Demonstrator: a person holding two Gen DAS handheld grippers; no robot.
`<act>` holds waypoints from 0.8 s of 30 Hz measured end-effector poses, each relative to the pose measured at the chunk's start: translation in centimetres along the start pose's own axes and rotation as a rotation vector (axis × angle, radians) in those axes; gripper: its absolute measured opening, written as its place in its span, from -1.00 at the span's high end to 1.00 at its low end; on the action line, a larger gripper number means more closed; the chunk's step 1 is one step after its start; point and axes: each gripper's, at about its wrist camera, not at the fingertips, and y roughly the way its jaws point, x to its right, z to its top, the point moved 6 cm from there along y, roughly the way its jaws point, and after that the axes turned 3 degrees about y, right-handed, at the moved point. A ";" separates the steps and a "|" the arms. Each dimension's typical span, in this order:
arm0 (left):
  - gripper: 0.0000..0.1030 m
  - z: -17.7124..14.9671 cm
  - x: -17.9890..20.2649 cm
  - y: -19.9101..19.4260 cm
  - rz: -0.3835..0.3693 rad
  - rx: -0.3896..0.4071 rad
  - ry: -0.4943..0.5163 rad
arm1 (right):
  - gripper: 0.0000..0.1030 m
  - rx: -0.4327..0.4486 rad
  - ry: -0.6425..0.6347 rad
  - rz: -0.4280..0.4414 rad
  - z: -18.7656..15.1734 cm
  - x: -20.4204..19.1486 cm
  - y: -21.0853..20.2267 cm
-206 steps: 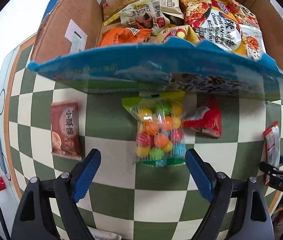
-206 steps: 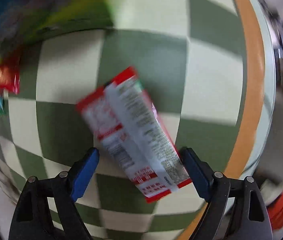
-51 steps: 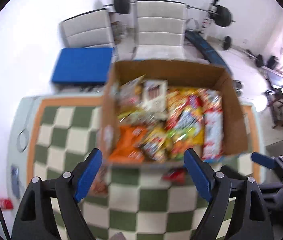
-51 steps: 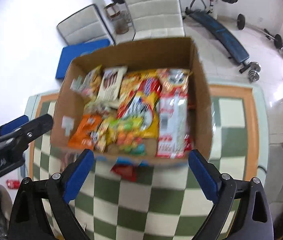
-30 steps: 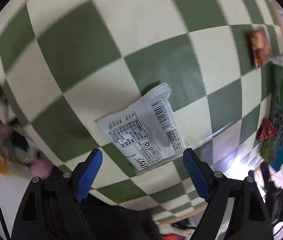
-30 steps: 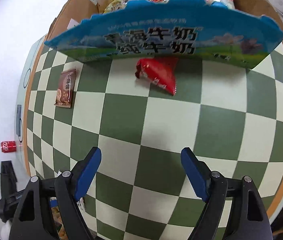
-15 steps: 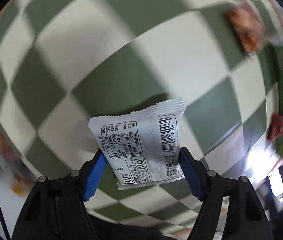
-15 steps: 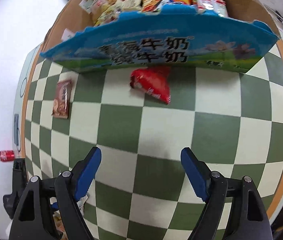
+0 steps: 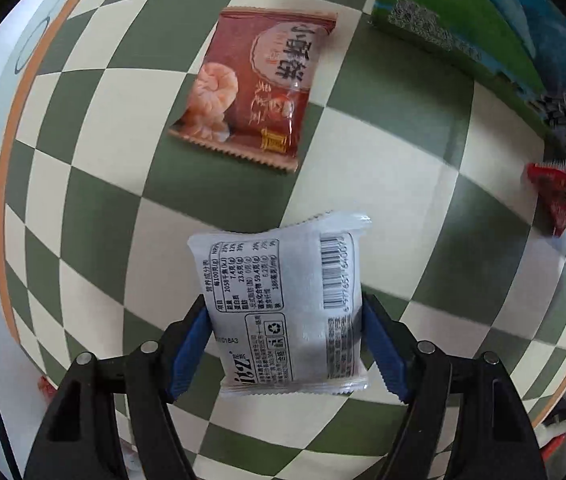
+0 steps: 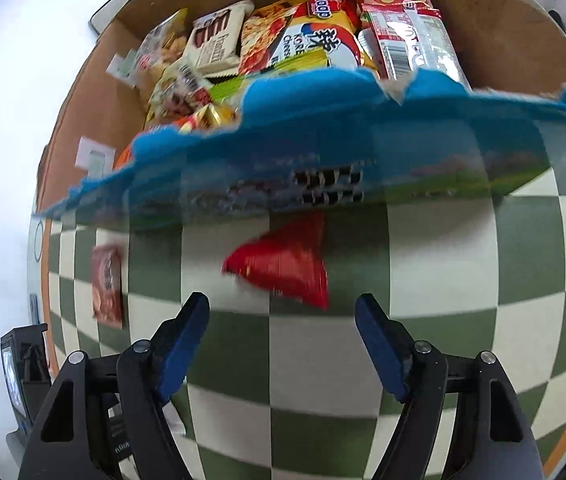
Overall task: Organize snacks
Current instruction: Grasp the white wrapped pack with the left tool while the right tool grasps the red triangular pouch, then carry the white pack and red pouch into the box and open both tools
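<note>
1. Between the blue pads of your left tongs (image 9: 285,344) sits the silver snack packet (image 9: 283,304), pinched on its two side edges, printed back facing the camera, lifted clear of the checkered table (image 9: 423,208).
2. Its long axis runs forward from the tongs, toward the brown shrimp-cracker packet (image 9: 255,88) lying flat on the table just beyond it.
3. The blue-and-green carton (image 9: 463,28) stands to the upper right of your left tongs, so I judge the packet must travel forward and rightward, then over the near wall.
4. Your right tongs (image 10: 283,336) are spread wide and hold nothing; the red snack bag (image 10: 283,268) lies on the table straight ahead of them, close by, touching or nearly touching the carton's (image 10: 323,152) near wall, with its long axis crosswise to the fingers.
5. The right hand is the nearer one for that red bag; the left is better placed for the shrimp packet.
6. The carton already looks crowded, so aim for a gap before you let go.
</note>
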 end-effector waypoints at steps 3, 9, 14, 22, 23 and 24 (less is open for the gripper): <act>-0.40 0.6 -0.8 0.1 -0.015 -0.013 -0.012 | -0.50 -0.010 0.011 -0.006 0.7 0.1 1.1; -0.38 0.0 -3.0 0.0 -0.005 0.006 -0.006 | 0.10 -0.010 0.021 -0.002 1.4 -0.1 2.1; -0.38 -0.7 -2.3 -1.4 -0.006 0.046 0.019 | 0.23 0.001 -0.020 -0.006 1.0 -0.5 1.5; -0.38 -1.6 0.4 -7.4 -0.045 0.159 0.104 | 0.24 0.034 -0.059 0.039 -1.1 -0.1 -2.0; -0.38 -1.8 0.8 -8.3 -0.056 0.173 0.116 | 0.24 0.038 -0.062 0.044 -1.5 0.0 -2.5; -0.38 -1.9 1.4 -9.4 -0.072 0.190 0.131 | 0.24 0.044 -0.061 0.057 -2.0 0.1 -3.2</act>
